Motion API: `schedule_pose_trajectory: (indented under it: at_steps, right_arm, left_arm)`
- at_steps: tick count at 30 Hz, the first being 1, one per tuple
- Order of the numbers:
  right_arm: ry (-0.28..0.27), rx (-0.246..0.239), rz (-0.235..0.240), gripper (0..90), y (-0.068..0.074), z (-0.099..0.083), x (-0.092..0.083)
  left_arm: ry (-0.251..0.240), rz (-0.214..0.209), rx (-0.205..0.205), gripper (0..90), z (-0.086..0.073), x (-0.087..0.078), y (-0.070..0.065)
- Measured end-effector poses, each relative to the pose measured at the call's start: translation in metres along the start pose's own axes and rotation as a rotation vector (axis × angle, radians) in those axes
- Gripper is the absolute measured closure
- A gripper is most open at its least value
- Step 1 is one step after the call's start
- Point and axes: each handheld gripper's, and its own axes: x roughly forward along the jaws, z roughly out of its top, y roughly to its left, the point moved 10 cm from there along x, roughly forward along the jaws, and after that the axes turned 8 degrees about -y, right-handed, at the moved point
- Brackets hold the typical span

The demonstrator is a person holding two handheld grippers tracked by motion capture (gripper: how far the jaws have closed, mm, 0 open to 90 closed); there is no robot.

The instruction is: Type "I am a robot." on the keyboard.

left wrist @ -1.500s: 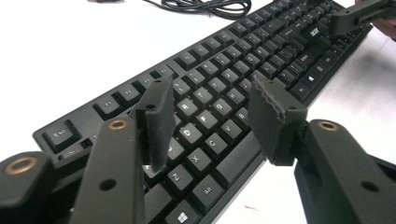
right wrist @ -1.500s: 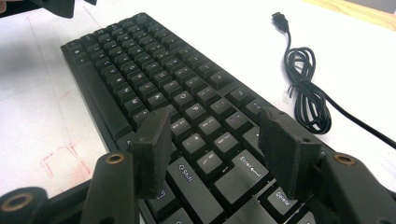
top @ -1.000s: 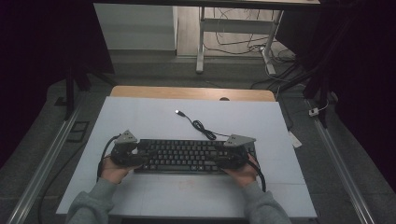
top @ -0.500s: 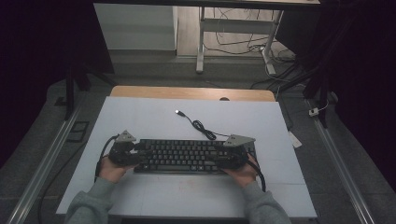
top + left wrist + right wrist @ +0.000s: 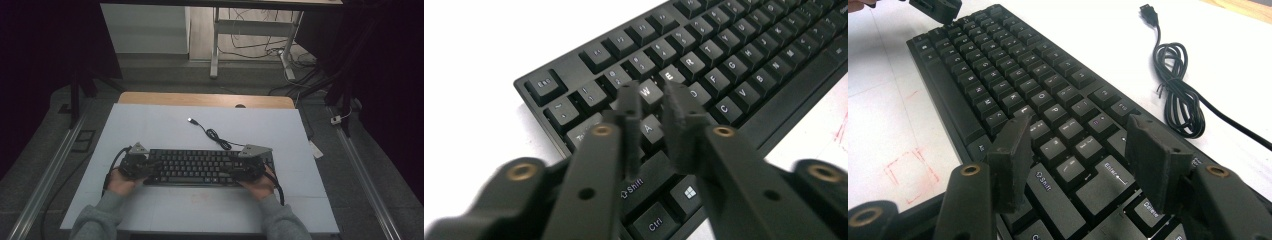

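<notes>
My left tongs [image 5: 651,107] are hovering over the left end of the black keyboard [image 5: 197,167], and their jaws have just been closing: they are now standing narrow, with only a slim gap between the pads and nothing caught in it, the tips hanging above the W and A keys in the left gripper view. I am seeing the Shift, Ctrl and Windows keys just below the jaws there, and the Esc key at the keyboard's far corner. My right tongs [image 5: 1083,160] are sitting over the keyboard's right end with the jaws spread wide and holding nothing; in the right gripper view the Enter and right Shift keys are lying between and below the two pads, which I cannot say are touching any key. The keyboard itself is lying flat on the pale worktop [image 5: 150,125], near the person's edge and roughly centred, its long side running across the high view. The left hand [image 5: 120,181] and right hand [image 5: 257,185], in grey sleeves, are coming in from the bottom and flanking the keyboard's two ends. The keyboard's black cable [image 5: 217,137] is trailing away from its back edge, bunched into a small coil on the worktop, with the plug [image 5: 191,120] lying free farther out, pointing away from the keyboard.
</notes>
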Motion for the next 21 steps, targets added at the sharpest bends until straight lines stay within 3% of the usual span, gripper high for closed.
schedule_pose_trajectory:
  at_steps: [5, 21]
  right_arm:
    - [0.011, -0.005, -0.003, 44.6, -0.0003, -0.0012, 0.0003]
    - [0.019, -0.011, -0.003, 44.6, 0.0002, -0.0028, 0.0019]
  left_arm:
    - [0.017, -0.005, 0.014, 88.3, -0.0015, 0.0023, -0.0013]
    - [0.038, 0.004, 0.034, 88.6, -0.0043, 0.0101, -0.0044]
